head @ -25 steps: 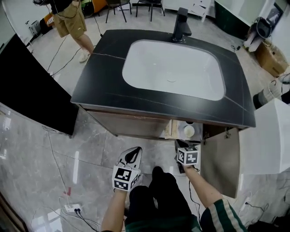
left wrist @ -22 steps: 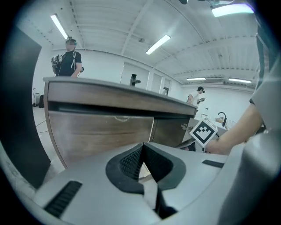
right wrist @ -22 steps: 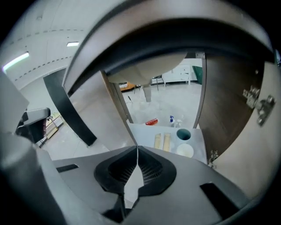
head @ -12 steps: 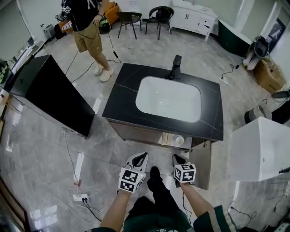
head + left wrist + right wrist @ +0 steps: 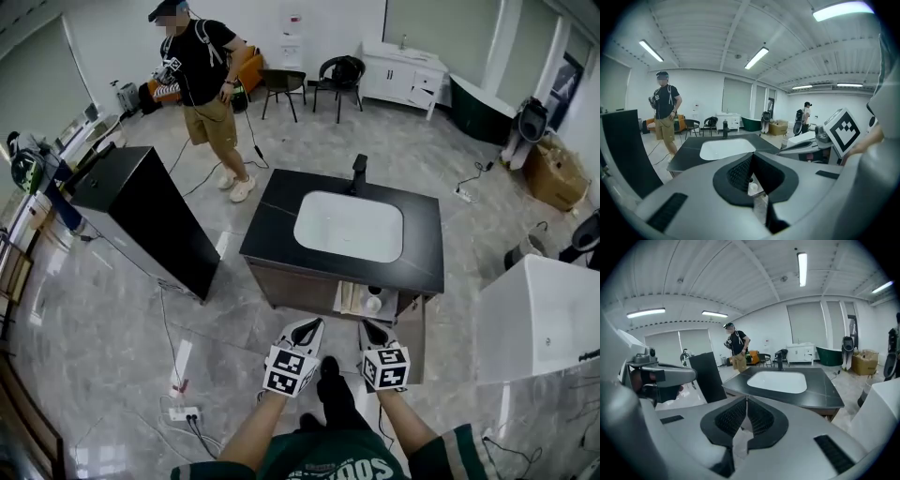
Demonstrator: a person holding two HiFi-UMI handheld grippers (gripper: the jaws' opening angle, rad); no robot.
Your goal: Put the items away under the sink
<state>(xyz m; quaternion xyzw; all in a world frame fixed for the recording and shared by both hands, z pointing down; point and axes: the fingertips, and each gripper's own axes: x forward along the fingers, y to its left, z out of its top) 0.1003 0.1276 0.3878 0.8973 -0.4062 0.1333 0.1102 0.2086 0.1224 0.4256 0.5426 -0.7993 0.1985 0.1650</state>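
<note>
Tightly pressed together and empty, the left claw (image 5: 315, 322) and right claw (image 5: 367, 325) sit side by side on outstretched forearms (image 5: 251, 433), angled slightly downward. Beyond them, the items (image 5: 373, 304) rest inside the open cupboard (image 5: 300, 289) beneath the sink (image 5: 349, 227) in the black worktop (image 5: 278, 225).

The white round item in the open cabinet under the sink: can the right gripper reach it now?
Probably yes, after a step closer. The cabinet door stands open and nothing lies between the right gripper and the white round item; its jaws are shut and empty.
</note>
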